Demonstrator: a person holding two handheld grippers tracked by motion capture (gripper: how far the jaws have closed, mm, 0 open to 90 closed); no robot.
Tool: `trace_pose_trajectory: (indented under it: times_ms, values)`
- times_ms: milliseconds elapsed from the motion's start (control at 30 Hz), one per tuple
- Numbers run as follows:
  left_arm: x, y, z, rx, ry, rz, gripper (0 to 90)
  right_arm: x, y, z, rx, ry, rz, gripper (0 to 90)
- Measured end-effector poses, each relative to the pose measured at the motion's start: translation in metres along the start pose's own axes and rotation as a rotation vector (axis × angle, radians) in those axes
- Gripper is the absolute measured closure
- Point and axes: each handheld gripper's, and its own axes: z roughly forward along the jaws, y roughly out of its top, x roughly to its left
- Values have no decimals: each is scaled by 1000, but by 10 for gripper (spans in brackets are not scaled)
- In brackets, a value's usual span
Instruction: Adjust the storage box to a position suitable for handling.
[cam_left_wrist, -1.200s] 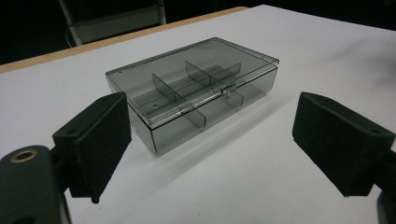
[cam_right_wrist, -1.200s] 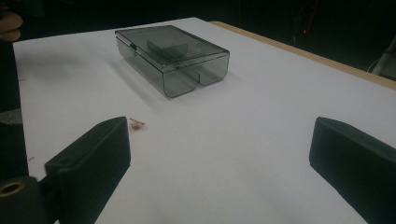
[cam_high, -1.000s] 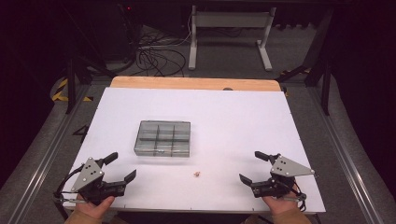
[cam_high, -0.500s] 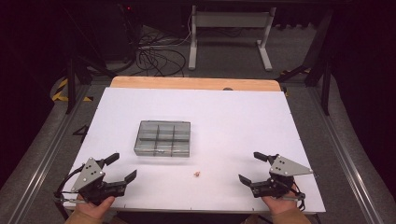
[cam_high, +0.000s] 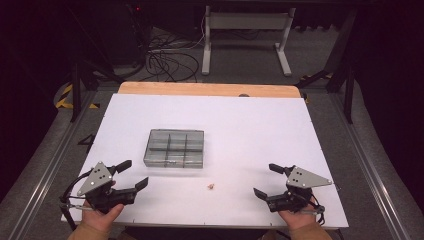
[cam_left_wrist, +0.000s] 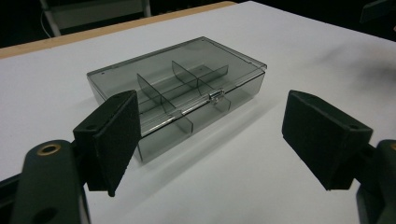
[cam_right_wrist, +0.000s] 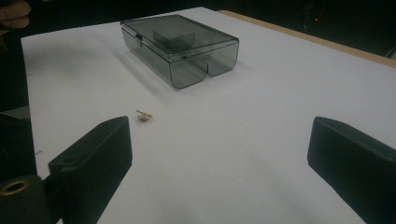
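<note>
- Smoky grey translucent plastic compartment box (cam_high: 174, 148), lid closed, sits left of centre on the white table sheet (cam_high: 250, 125); high view. Small tan metal piece (cam_high: 211, 186) lies loose on the sheet, near the box's front right corner, apart from it.
- Same view: left gripper (cam_high: 131, 176) at the near left edge, jaws spread, have just been closing a little, nothing between them. Right gripper (cam_high: 267, 180) at the near right, jaws spread, empty. Both well apart from box and piece.
- Left gripper view: box (cam_left_wrist: 177, 88) straight ahead beyond the pads (cam_left_wrist: 116, 135), near but not touching. Internal dividers visible through the lid; small clear latch (cam_left_wrist: 215, 95) on the front wall, looks fastened. Compartments look empty as far as can be told.
- Right gripper view: tan piece (cam_right_wrist: 144, 115) ahead and left of the gap between the jaws, box (cam_right_wrist: 180, 42) farther back, rounded end facing the camera. Right jaws wide, nothing in them.
- Judged step: start position, approach not yet made; nothing gripped, box still shut.
- Next move, judged: left gripper to steady or unlatch the box at the front clasp; right gripper to come down on the tan piece. Needs a near-closed, precise pinch flat to the sheet, since the piece is tiny and could skid or flick away. Lid must be open before any drop-in.
</note>
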Motion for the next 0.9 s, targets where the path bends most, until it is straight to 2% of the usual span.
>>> trace_pose_trajectory:
  times_ms: [433,600,700,833,900]
  values:
    - [5,12,9,9,-14,7,205,0,-1,1,4,2,12,70]
    - [8,14,11,17,-12,1,205,0,-1,1,9,2,7,70]
    - [9,15,10,17,-25,-21,214,0,-1,1,10,5,3,70]
    - [13,16,10,29,-66,-61,274,0,-1,1,10,11,8,70]
    - [14,18,10,50,-59,-57,339,0,-1,1,13,12,7,70]
